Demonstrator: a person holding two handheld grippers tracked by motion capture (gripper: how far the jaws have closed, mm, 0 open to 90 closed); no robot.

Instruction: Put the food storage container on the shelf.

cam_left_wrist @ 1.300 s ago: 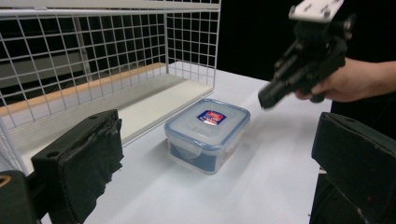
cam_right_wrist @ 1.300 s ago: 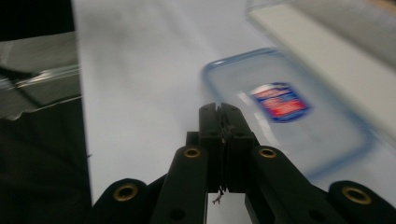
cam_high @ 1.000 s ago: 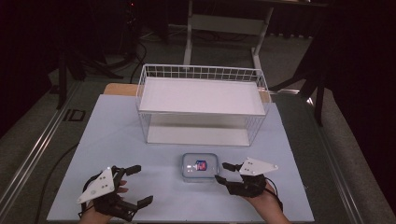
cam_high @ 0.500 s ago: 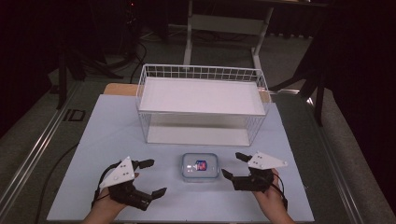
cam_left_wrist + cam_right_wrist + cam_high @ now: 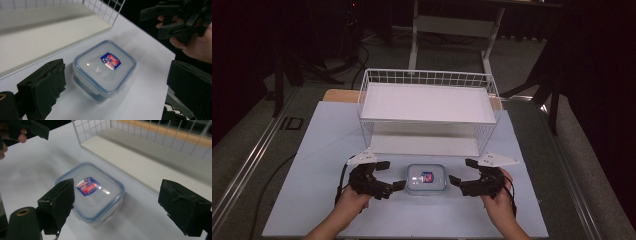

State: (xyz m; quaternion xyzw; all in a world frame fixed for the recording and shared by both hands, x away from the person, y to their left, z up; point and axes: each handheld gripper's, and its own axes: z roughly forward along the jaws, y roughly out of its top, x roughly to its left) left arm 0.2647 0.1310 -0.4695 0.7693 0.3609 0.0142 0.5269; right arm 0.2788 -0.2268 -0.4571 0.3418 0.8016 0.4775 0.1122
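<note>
A small clear plastic container point(image 5: 427, 179) with a blue-rimmed lid and a red and blue label sits on the white table near the front, between my two hands. My left gripper point(image 5: 391, 175) is open just left of it, its jaws close to the box's left side. My right gripper point(image 5: 462, 173) is open just right of it. In the left gripper view the container point(image 5: 105, 68) lies ahead between the wide-open jaws. The right gripper view looks down on the container point(image 5: 92, 192), the near jaw overlapping its edge.
A white wire basket rack point(image 5: 429, 80) with a flat white shelf stands behind the container, mid-table. The white tabletop point(image 5: 324, 145) extends left and right of it. Dark floor, table legs and cables lie beyond the table's far edge.
Both grippers have moved inward and forward toward the container, from the table's front corners to either side of it. The container has not moved.
</note>
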